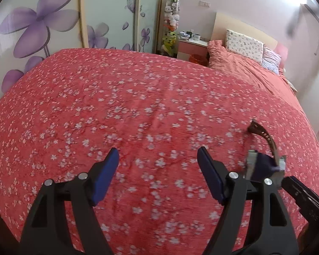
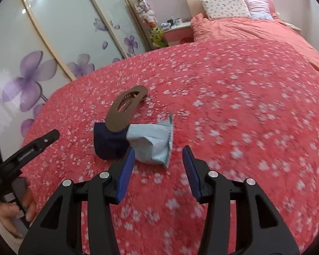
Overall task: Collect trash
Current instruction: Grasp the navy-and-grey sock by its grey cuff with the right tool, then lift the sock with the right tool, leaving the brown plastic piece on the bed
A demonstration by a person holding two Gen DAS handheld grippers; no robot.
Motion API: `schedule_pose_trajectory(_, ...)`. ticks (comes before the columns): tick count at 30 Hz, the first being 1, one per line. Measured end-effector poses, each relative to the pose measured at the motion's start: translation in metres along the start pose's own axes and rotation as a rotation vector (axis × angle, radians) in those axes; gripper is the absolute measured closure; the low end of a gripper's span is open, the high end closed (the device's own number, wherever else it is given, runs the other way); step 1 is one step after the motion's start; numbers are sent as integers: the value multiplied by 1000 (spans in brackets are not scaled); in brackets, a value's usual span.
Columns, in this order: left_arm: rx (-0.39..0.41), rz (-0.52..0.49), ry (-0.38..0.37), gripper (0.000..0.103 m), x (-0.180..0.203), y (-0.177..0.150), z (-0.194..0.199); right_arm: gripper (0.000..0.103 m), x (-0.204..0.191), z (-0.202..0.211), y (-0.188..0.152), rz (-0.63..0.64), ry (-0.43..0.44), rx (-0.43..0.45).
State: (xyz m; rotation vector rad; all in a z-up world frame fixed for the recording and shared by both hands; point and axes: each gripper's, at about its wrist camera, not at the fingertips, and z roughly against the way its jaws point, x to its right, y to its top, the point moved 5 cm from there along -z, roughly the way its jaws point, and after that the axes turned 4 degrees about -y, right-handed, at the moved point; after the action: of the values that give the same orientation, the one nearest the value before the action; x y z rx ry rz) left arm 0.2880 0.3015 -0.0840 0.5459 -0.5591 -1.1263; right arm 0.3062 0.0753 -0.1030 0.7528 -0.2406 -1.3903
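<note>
A crumpled snack wrapper (image 2: pixel 138 143), dark blue at one end and pale blue at the other, lies on the red flowered bedspread (image 2: pixel 234 110). A brown hair clip (image 2: pixel 125 110) leans on its dark end. My right gripper (image 2: pixel 158 155) is open and empty, just in front of the wrapper's pale end. My left gripper (image 1: pixel 158 156) is open and empty over bare bedspread (image 1: pixel 138 97). The wrapper (image 1: pixel 263 165) and the clip (image 1: pixel 263 136) show to its right, partly behind its right finger. The left gripper's finger (image 2: pixel 38 142) shows at the left edge of the right wrist view.
Pillows (image 2: pixel 225 7) and a rumpled red duvet (image 2: pixel 234 28) lie at the bed's head. A pink nightstand (image 1: pixel 192 48) with cups stands beside it. A wardrobe with purple flower doors (image 1: pixel 40 23) runs along the bed's far side. A tall case of plush toys (image 1: pixel 171 25) stands in the corner.
</note>
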Motion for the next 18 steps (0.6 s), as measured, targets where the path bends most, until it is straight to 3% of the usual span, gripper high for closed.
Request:
schedule_pose_trajectory(2,-6,6,4,28,-3,-2,-2,57,-3,-11,0,29,-33,-22)
schedule_pose_trajectory(3,-8,9,4,28,-4,-1,-3,75,-6,-11,0,54,-52,-5)
schedule_pose_trajectory(10,-14,9,-6,28,-1,-3,-5,96,0,2,-3,91,-104,25)
schedule_pose_trajectory(18,-37,-29,-62,28,33,-11,-10,98,48,51,-11,87,-223,81)
